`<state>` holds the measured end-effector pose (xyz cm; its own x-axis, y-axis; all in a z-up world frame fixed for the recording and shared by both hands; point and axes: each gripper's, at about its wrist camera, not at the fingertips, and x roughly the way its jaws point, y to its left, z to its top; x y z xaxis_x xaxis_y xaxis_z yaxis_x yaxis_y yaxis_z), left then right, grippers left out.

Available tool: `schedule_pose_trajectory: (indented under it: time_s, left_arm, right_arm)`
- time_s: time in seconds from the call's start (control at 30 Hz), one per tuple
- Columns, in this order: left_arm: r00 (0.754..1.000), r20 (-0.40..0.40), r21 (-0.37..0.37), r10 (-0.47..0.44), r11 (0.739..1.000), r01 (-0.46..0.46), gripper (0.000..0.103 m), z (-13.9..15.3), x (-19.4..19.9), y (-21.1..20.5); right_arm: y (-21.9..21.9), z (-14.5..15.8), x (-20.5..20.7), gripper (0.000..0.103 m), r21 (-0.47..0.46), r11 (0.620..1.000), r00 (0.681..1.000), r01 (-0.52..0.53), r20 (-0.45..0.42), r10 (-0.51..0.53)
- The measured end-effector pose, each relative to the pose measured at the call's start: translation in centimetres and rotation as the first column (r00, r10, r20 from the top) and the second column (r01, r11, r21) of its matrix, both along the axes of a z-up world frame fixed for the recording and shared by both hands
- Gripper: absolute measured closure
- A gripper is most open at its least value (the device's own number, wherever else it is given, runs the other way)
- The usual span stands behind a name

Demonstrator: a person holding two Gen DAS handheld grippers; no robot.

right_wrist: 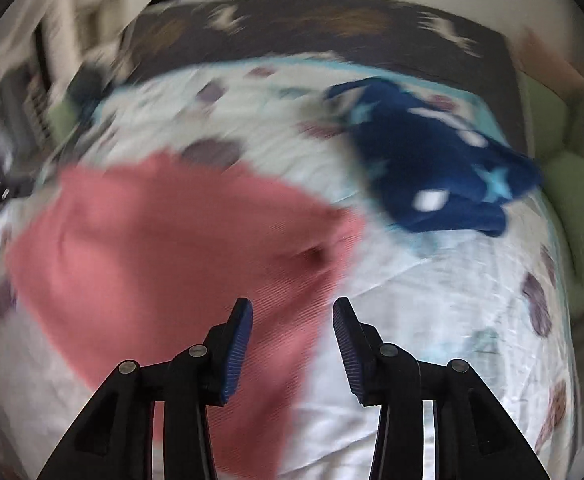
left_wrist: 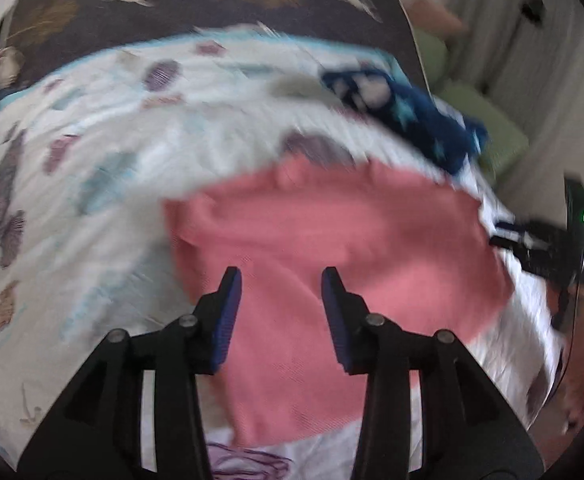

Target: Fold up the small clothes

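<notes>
Right gripper (right_wrist: 292,304): jaws apart, nothing between the pads.
Pink garment (right_wrist: 164,248): lies on white patterned sheet (right_wrist: 431,312), left of centre, its edge below the jaws.
Blue star-print garment (right_wrist: 431,156): bunched, upper right, apart from pink.
Picture: motion-blurred.

Left gripper (left_wrist: 282,280): black linkage arms, silver pivot pins, ribbed blue pads (left_wrist: 228,320) | Right gripper (right_wrist: 292,310): identical black frame, silver pins, blue pads (right_wrist: 238,350)

You will find nothing to read here: both views are blurred, and no words, labels, brands or numbers can be made out on any cloth or on anything else in view.
</notes>
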<state>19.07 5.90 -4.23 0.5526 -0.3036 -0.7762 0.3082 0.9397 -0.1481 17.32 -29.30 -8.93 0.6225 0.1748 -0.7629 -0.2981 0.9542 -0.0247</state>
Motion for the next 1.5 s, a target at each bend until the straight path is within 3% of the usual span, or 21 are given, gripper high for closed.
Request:
schedule_pose_trajectory:
  time_s: [0.13, 0.27, 0.4, 0.57, 0.73, 0.87, 1.0, 1.1, 1.2, 1.3, 1.43, 1.5]
  left_arm:
    - [0.992, -0.103, 0.069, -0.074, 0.994, 0.081, 0.061, -3.1, 1.7, -2.8]
    - [0.991, -0.119, 0.091, -0.062, 0.993, 0.073, 0.061, -4.0, 4.8, -3.5]
    - [0.994, -0.107, 0.043, -0.004, 0.999, 0.009, 0.061, -3.5, 9.2, -2.7]
    - [0.992, -0.031, -0.042, 0.125, 0.991, -0.127, 0.061, -1.8, 13.7, -0.5]
    - [0.967, 0.033, -0.097, 0.252, 0.964, -0.248, 0.061, -0.4, 13.5, 2.5]
    - [0.963, 0.060, -0.055, 0.262, 0.964, -0.258, 0.051, -0.4, 9.8, 4.1]
    - [0.967, -0.013, -0.050, 0.253, 0.966, -0.254, 0.048, -2.5, 4.0, 5.5]
    - [0.963, -0.084, -0.119, 0.257, 0.957, -0.266, 0.041, -4.1, -0.4, 6.3]
    - [0.962, -0.124, -0.193, 0.242, 0.945, -0.263, 0.040, -5.3, -4.3, 6.5]
    - [0.964, -0.071, -0.198, 0.255, 0.944, -0.264, 0.040, -4.8, -6.7, 6.3]
    - [0.983, 0.031, -0.248, 0.180, 0.954, -0.167, 0.040, -3.0, -8.2, 6.4]
    - [0.991, 0.066, -0.234, 0.120, 0.967, -0.102, 0.036, -2.6, -8.2, 6.1]
  right_arm:
    - [1.4, -1.6, 1.2, 0.060, 0.009, 1.000, 0.998, -0.030, -0.050, 0.031]
    - [1.0, -2.1, 3.8, 0.060, 0.066, 0.998, 0.996, -0.011, -0.087, 0.017]
    - [1.0, -1.4, 6.4, 0.060, 0.087, 0.996, 0.997, 0.025, -0.075, -0.018]
    - [-0.6, 0.0, 11.2, 0.060, 0.110, 0.983, 0.989, 0.148, -0.018, -0.147]
    - [-4.6, -1.1, 13.7, 0.060, 0.224, 0.917, 0.943, 0.331, -0.125, -0.310]
    - [-6.0, -1.3, 10.6, 0.060, 0.263, 0.905, 0.942, 0.334, -0.122, -0.312]
    - [-7.9, -1.9, 5.4, 0.059, 0.321, 0.887, 0.943, 0.332, -0.143, -0.301]
    - [-8.7, -3.0, 0.7, 0.059, 0.355, 0.874, 0.941, 0.333, -0.184, -0.284]
    - [-9.1, -3.7, -4.2, 0.057, 0.416, 0.849, 0.942, 0.326, -0.217, -0.255]
    - [-9.5, -3.7, -8.5, 0.057, 0.476, 0.815, 0.942, 0.329, -0.223, -0.250]
    - [-9.1, -2.5, -10.6, 0.056, 0.496, 0.827, 0.962, 0.266, -0.187, -0.198]
    - [-8.2, -1.9, -10.9, 0.055, 0.514, 0.833, 0.976, 0.205, -0.168, -0.137]
